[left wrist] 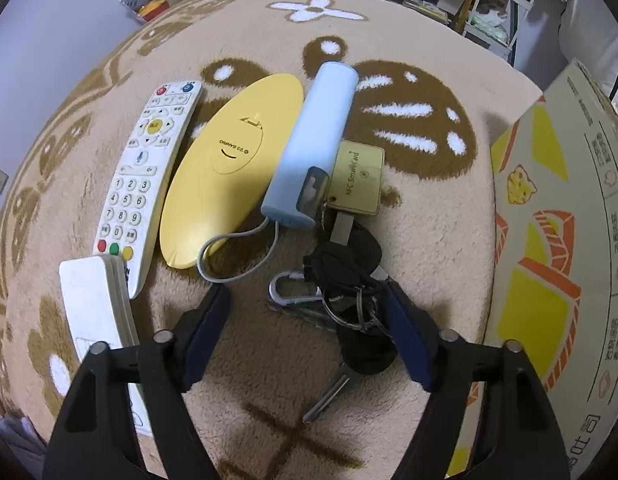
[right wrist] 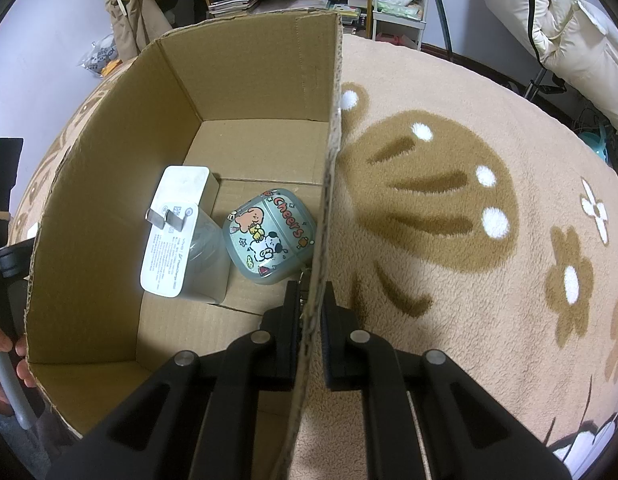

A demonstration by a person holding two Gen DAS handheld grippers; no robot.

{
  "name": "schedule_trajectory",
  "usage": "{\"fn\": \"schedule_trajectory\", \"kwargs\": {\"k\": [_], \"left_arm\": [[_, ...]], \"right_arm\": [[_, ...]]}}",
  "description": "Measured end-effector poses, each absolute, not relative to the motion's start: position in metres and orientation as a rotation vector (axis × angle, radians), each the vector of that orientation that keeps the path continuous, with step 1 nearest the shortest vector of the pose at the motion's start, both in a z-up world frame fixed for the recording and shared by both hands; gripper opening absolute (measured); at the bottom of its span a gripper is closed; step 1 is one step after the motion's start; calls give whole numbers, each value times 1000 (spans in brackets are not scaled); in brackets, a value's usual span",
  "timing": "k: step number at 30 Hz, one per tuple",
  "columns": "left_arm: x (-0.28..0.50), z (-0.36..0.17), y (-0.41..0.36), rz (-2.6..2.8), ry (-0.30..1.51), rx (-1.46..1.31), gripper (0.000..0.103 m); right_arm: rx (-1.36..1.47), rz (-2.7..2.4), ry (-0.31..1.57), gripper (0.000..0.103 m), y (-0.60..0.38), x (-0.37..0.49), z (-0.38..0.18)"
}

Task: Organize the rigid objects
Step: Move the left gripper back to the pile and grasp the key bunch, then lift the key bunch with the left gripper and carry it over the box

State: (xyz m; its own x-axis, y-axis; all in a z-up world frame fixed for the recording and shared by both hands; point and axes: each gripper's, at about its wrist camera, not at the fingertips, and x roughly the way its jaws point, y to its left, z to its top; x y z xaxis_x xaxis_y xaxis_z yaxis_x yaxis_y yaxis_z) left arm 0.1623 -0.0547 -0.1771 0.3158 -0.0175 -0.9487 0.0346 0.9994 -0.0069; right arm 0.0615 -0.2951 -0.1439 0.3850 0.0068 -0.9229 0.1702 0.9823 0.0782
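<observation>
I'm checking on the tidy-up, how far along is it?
Done: a charger and an earbud case lie in the box. In hand: the right gripper clamps the box wall; the left gripper is open over the keys. Left on the blanket: remote, yellow case, power bank.

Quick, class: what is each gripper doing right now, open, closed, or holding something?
Left gripper: open, empty, fingers on either side of the key bunch.
Right gripper: closed on the right wall of the cardboard box.
</observation>
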Motion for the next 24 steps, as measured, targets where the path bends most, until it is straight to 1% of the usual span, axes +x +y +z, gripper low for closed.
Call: {"fn": "schedule_trajectory", "kwargs": {"k": [1, 2, 3, 5, 9, 17, 24], "left_arm": [[161, -177, -58, -32, 1260, 36, 63], [159, -177, -63, -39, 1265, 51, 58], [159, -177, -66, -46, 1269, 62, 58], [158, -177, -69, -60, 1278, 66, 54], [156, -175, -66, -92, 1296, 26, 52], [153, -173, -57, -99, 1300, -41, 51], [152, -165, -53, -63, 1276, 11, 51]], "right_arm": [[171, -105, 1172, 10, -295, 62, -144], [170, -105, 1172, 10, -294, 62, -144], [170, -105, 1172, 10, -294, 62, -144], [171, -105, 1172, 10, -295, 62, -144], [170, -105, 1172, 10, -294, 62, -144], [171, -105, 1172, 10, -294, 62, -144], [171, -105, 1172, 10, -294, 62, -144]]}}
